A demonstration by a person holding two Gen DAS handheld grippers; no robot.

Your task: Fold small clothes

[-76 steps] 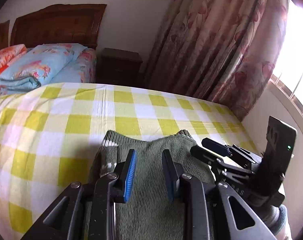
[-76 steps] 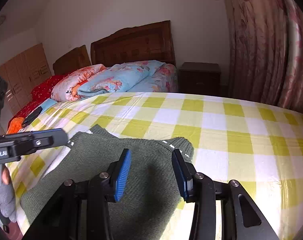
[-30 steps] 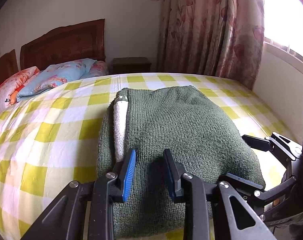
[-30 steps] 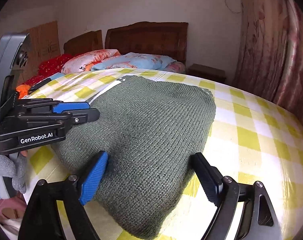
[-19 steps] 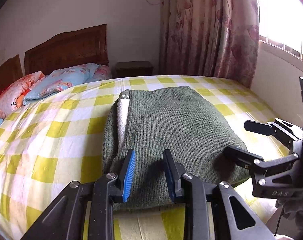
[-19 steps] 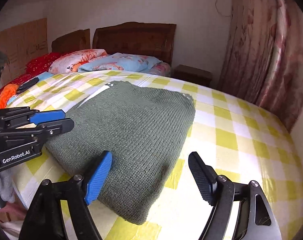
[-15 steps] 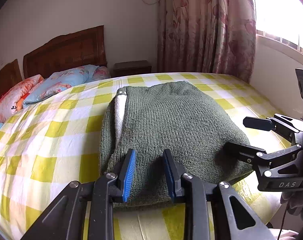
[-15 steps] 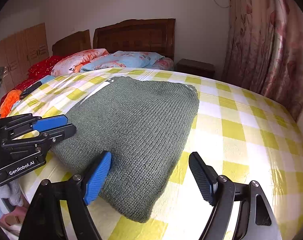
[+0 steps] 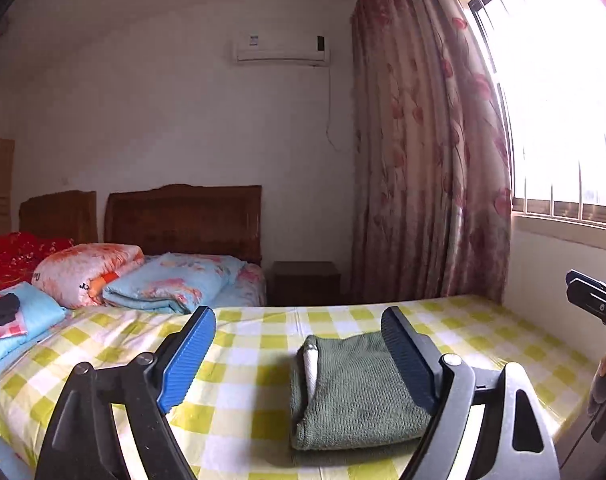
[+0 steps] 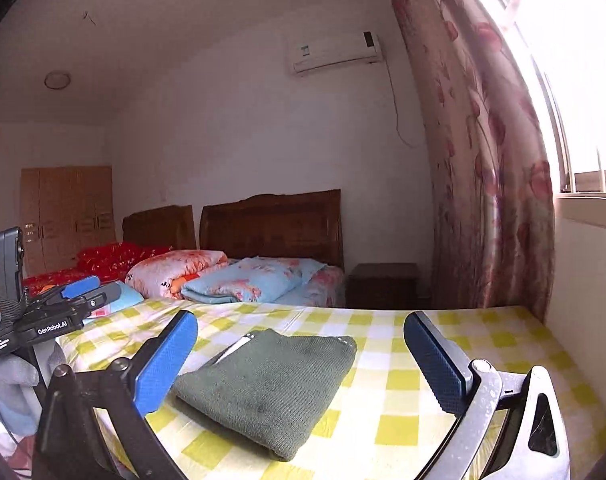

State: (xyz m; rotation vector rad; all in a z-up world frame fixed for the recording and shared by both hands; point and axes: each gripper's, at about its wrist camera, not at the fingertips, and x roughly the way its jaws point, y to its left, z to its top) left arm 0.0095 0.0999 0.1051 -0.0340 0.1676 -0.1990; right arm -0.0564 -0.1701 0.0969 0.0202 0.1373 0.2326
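Observation:
A dark green knitted garment [image 9: 351,392] lies folded into a flat rectangle on the yellow-and-white checked bed [image 9: 255,392], with a white inner edge showing at its left fold. It also shows in the right wrist view [image 10: 271,384]. My left gripper [image 9: 299,352] is open and empty, held back from and above the garment. My right gripper [image 10: 303,360] is open and empty, also raised clear of it. The left gripper shows at the left of the right wrist view [image 10: 83,292]. The right gripper's fingertips [image 9: 591,292] show at the right edge of the left wrist view.
Folded quilts and pillows [image 9: 163,284] lie at the head of the bed before wooden headboards [image 9: 183,216]. A dark nightstand [image 9: 307,280] stands beside a floral curtain [image 9: 427,160] and bright window. A wall runs along the bed's right side [image 10: 583,280]. A wardrobe [image 10: 67,212] stands far left.
Both grippers have pulled back and up from the folded garment, so it looks smaller and farther. The left gripper has opened wide; the right stays open.

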